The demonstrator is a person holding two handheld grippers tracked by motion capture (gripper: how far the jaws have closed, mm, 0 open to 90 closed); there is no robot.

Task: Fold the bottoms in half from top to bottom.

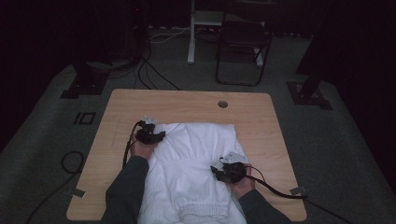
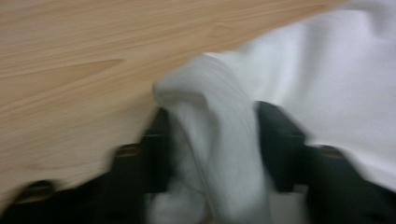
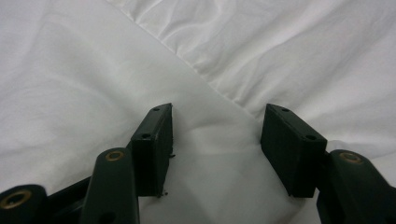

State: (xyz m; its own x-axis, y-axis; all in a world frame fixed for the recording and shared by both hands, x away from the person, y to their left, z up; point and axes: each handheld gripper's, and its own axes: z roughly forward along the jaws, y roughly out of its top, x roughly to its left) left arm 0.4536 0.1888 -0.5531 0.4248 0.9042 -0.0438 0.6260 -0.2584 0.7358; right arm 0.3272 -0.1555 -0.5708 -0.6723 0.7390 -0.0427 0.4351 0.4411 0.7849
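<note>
- The left gripper point(image 2: 212, 140) has a fold of the white cloth point(image 2: 327, 84) between its black jaws. They look pinched on the fold, but the left gripper view is blurry, so I can't be sure how tight.
- In the high view, the left gripper point(image 1: 150, 136) sits at the far left corner of the cloth point(image 1: 196, 163).
- The right gripper point(image 3: 217, 149) has its jaws apart. Nothing is between them. They rest on flat cloth point(image 3: 84, 84), next to a seam.
- In the high view, the right gripper point(image 1: 229, 171) is on the right side of the cloth, nearer the person.
- The cloth lies in the middle of the table point(image 1: 126, 105). Its near end hangs at the person's edge.
- Two dark sleeves come in from the bottom.
- A round hole point(image 1: 222, 104) is in the table past the cloth.
- A chair point(image 1: 243, 44) stands on the floor behind the table.
</note>
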